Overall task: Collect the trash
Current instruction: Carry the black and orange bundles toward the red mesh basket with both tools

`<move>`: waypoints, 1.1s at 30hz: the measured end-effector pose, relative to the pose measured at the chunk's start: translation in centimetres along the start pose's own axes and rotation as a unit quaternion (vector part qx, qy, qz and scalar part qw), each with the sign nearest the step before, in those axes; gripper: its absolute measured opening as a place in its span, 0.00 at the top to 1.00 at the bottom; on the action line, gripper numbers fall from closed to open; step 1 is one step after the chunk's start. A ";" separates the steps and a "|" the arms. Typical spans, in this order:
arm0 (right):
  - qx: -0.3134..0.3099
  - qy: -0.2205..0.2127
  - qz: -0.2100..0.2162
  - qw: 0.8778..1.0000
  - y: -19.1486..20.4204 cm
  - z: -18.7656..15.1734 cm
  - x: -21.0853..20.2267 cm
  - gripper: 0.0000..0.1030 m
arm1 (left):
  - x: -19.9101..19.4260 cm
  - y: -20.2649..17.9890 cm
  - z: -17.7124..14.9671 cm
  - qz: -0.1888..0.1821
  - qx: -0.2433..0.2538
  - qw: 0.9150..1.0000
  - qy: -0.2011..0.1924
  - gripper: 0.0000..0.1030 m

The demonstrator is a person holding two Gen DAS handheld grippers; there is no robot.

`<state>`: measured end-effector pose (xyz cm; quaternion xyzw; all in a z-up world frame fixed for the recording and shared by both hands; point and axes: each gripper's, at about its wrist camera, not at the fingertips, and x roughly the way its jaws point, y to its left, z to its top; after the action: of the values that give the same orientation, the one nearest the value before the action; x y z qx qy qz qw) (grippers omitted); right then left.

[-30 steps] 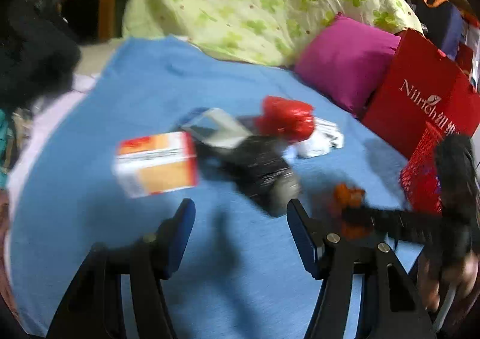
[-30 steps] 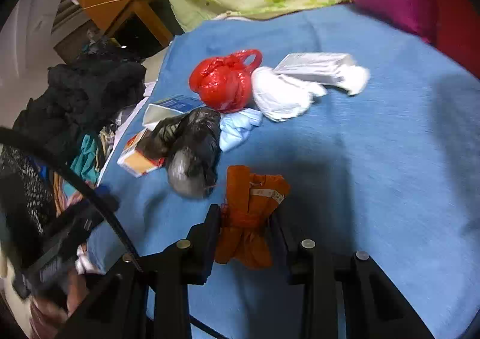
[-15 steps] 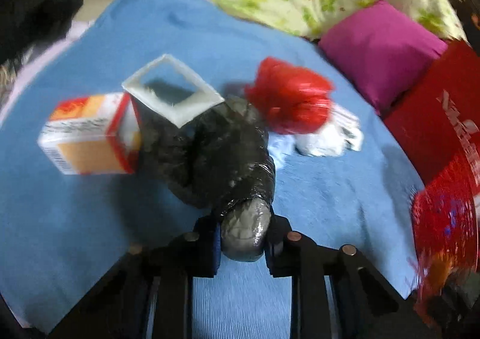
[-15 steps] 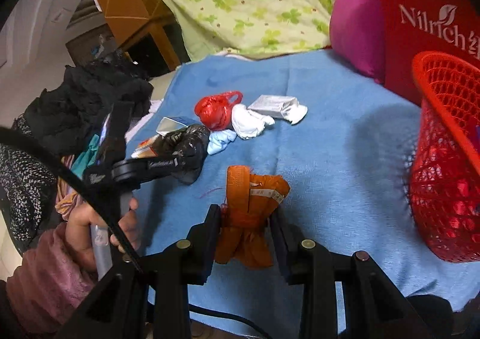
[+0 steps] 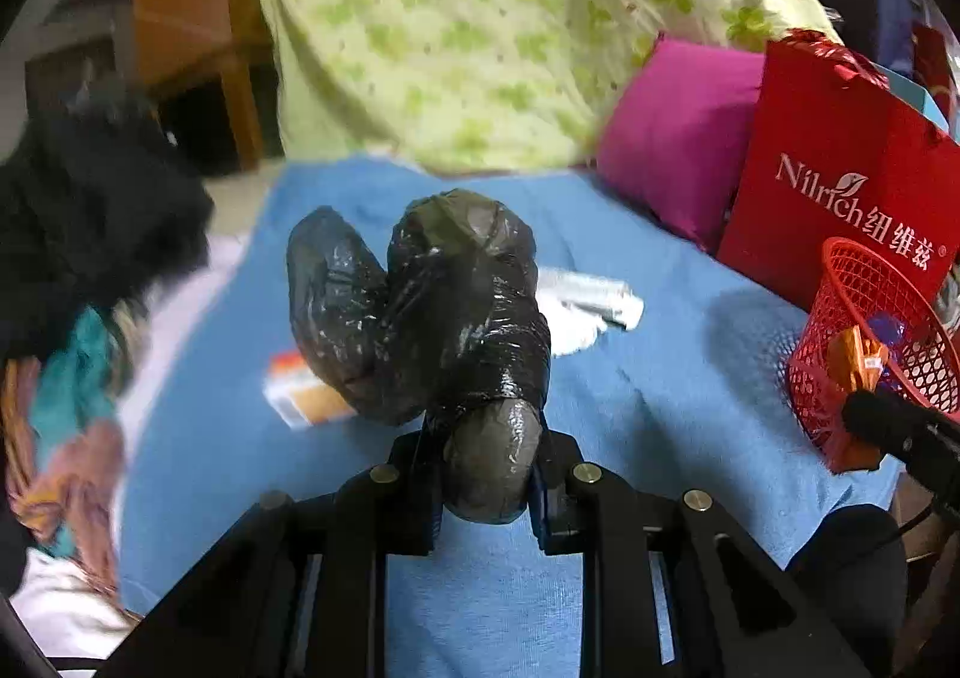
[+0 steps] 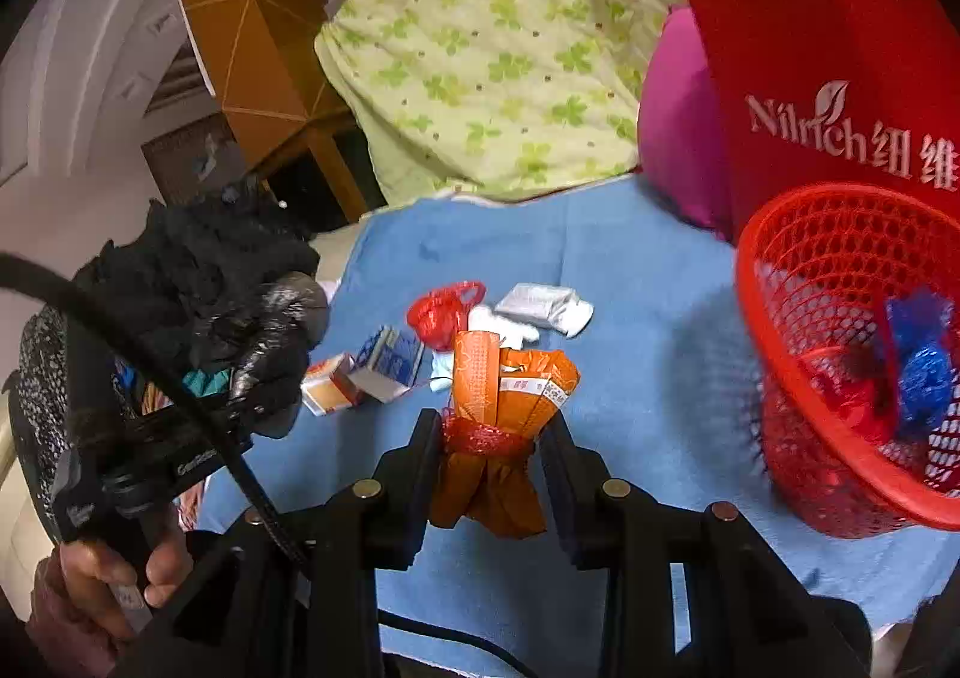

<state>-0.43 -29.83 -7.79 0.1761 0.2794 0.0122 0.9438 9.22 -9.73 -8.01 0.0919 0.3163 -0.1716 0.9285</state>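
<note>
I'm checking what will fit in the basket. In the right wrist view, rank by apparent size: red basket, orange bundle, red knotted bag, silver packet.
1. Red basket
2. Orange bundle, though it sits nearest the camera, so it looks bigger than it is
3. Red knotted bag and silver packet: look alike, too close to rank

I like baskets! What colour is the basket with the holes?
The mesh basket is bright red. It shows best in the right wrist view.

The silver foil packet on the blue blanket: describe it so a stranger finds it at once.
Start at the blue blanket covering the bed. Near its middle lies a small trash cluster, beside a red plastic bag. The silver foil packet is the cluster's only shiny metallic piece, flat and rectangular.
</note>
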 end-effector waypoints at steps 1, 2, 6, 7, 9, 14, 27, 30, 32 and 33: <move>-0.002 -0.006 -0.001 1.000 0.1 0.1 -0.5 0.65 | -0.7 -0.2 0.2 0.004 0.005 1.000 -0.008 0.77; -0.004 -0.010 -0.002 1.000 0.1 0.3 -1.0 0.65 | -1.1 -0.2 0.3 0.006 0.008 1.000 -0.012 0.77; -0.008 -0.021 0.000 1.000 0.4 0.6 -2.2 0.65 | -3.1 -1.6 0.8 0.019 0.029 0.999 -0.034 0.77; -0.009 -0.025 0.002 1.000 0.5 0.7 -2.5 0.65 | -3.4 -1.8 0.8 0.020 0.032 0.999 -0.037 0.77; -0.010 -0.031 0.004 0.999 0.5 0.8 -2.9 0.65 | -4.0 -2.2 1.0 0.022 0.039 0.998 -0.044 0.77; -0.009 -0.042 0.011 0.999 0.5 1.0 -3.8 0.65 | -5.3 -3.4 1.1 0.027 0.052 0.997 -0.057 0.77; -0.003 -0.056 0.014 0.998 -0.1 1.0 -4.7 0.65 | -6.4 -4.7 1.3 0.038 0.069 0.994 -0.074 0.77; -0.001 -0.061 0.015 0.998 -0.2 0.9 -5.1 0.65 | -6.6 -5.0 1.3 0.037 0.073 0.994 -0.076 0.77; 0.001 -0.063 0.015 0.998 -0.4 0.9 -5.4 0.65 | -6.7 -5.3 1.3 0.037 0.077 0.993 -0.077 0.77; 0.001 -0.065 0.014 0.998 -0.4 0.8 -5.6 0.65 | -6.8 -5.4 1.4 0.037 0.078 0.993 -0.078 0.77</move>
<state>-4.77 -31.10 -4.37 0.1814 0.2145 0.0137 0.9596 2.92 -13.37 -3.11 0.1623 0.2249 -0.1682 0.9459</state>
